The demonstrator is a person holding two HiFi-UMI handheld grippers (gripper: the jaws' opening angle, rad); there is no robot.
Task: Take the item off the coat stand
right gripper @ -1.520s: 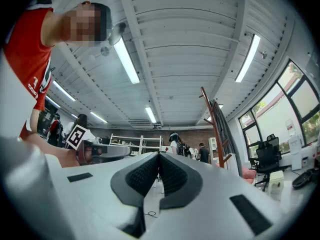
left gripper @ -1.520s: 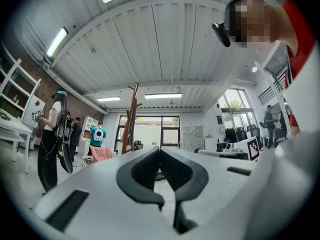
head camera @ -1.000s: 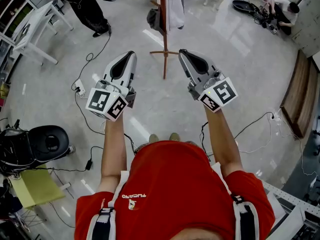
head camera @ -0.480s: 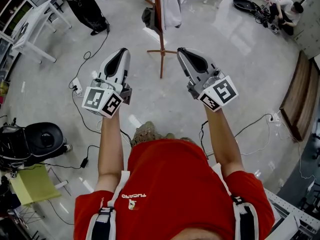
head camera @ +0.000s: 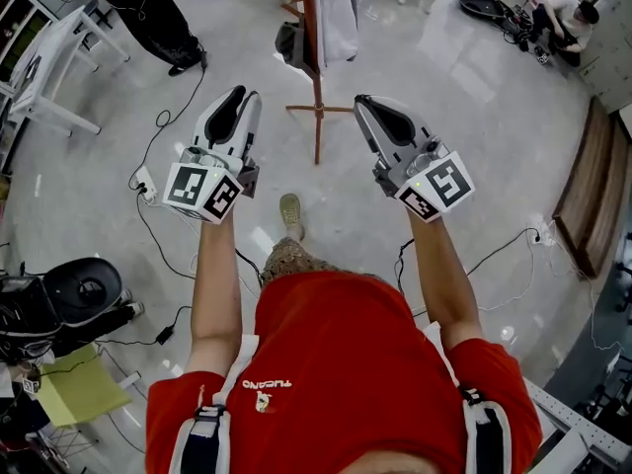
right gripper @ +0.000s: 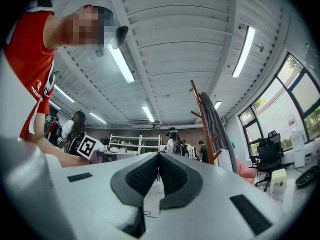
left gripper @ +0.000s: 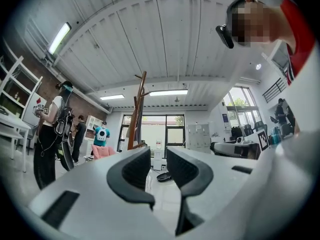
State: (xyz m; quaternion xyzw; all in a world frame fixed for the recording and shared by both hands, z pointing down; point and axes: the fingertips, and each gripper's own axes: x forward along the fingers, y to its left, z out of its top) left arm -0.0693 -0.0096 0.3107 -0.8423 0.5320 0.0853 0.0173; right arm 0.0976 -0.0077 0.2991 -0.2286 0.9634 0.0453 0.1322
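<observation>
Garment, pale, hangs on the wooden coat stand, ahead of and between both grippers, well apart from each. The left gripper has its jaws slightly apart with nothing between them. The right gripper has its jaws pressed together, empty. The red shirt appears to read "TUCANO".

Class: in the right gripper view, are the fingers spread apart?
No, the right gripper has its fingers pressed together at the tips, holding nothing.

Glossy grey floor, white ceiling
</observation>
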